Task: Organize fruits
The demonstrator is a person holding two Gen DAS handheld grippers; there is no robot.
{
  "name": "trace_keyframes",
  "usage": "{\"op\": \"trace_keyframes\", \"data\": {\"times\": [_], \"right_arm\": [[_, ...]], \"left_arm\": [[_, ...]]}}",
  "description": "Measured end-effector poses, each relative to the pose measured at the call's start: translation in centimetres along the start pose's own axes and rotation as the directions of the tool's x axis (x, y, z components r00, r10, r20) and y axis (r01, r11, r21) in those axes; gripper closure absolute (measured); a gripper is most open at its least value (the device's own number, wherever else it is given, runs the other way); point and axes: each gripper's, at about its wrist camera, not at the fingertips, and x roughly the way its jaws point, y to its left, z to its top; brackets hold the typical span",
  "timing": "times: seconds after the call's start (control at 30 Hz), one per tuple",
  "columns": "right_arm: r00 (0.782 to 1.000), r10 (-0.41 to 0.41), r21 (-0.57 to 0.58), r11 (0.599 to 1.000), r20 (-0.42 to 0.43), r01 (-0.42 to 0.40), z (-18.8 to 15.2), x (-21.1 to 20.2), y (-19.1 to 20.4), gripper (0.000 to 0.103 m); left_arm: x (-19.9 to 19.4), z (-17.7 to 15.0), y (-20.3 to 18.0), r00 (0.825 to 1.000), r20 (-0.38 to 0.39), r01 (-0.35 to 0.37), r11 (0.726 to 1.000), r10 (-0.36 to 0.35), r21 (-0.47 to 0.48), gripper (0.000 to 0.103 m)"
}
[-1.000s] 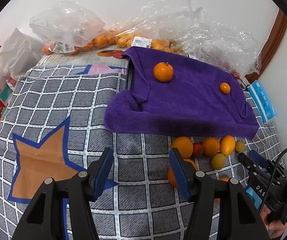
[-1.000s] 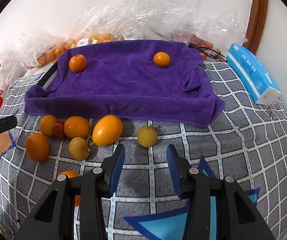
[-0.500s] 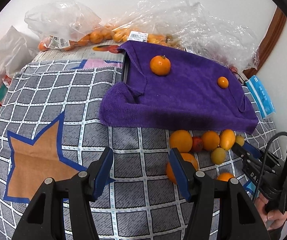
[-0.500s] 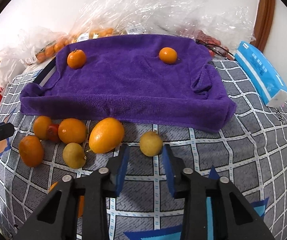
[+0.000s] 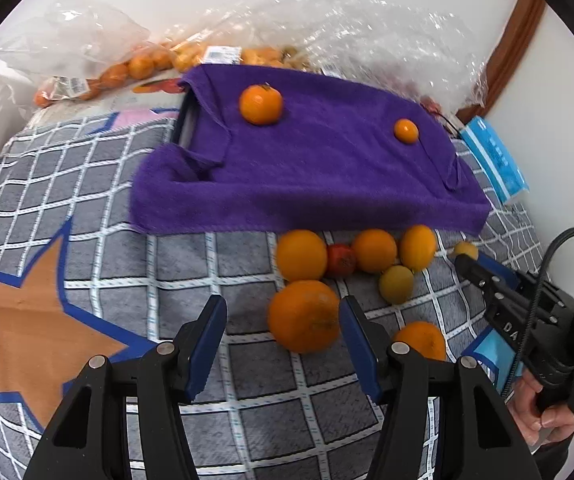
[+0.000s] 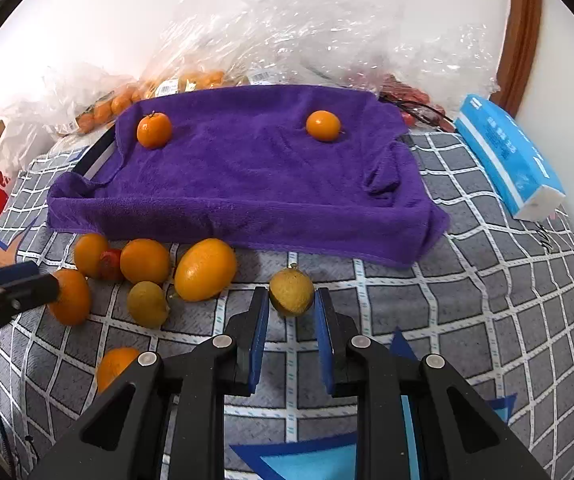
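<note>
- My right tongs (image 6: 291,312) have just been closing, and the pads now pinch the small yellow fruit (image 6: 291,293) on the checked cloth (image 6: 487,320).
- My left tongs (image 5: 283,340) stand open around a big orange (image 5: 303,316), not touching it.

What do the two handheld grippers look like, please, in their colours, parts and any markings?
Both the left gripper and the right gripper have matte black angular frames with triangular cut-outs, silver rivets and flat blue fingers. Seen from the left wrist, the right one carries a black cable and white lettering.
</note>
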Motion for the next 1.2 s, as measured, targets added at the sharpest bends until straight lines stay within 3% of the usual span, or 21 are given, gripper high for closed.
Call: {"op": "trace_keyframes", "data": {"times": [0.33,0.43,0.6,1.2], "right_arm": [[0.999,-0.031,0.039,0.999,0.010,0.030,-0.7,-1.4,-1.7,0.080],[0.999,-0.044,0.048,0.998,0.016,0.043,-1.0,-2.0,-2.2,0.080],[0.998,-0.064,0.060,0.996,0.024,0.062,-1.4,-2.9,-2.7,0.080],[0.995,-0.045,0.050,0.998,0.092,0.040,-1.2,-7.8,-1.0,0.080]], "left_arm": [[1.8,-0.5,-1.7,0.999,-0.048,0.005,0.999,-0.003,0.045,0.047],[2.2,-0.6,-1.8,0.998,-0.058,-0.015,0.999,0.018,0.049,0.058],[2.1,-0.8,-1.7,0.999,-0.052,-0.008,0.999,0.011,0.051,0.063],[-4.3,-1.7,-1.2,0.999,0.048,-0.006,1.000,0.005,0.012,0.063]]}}
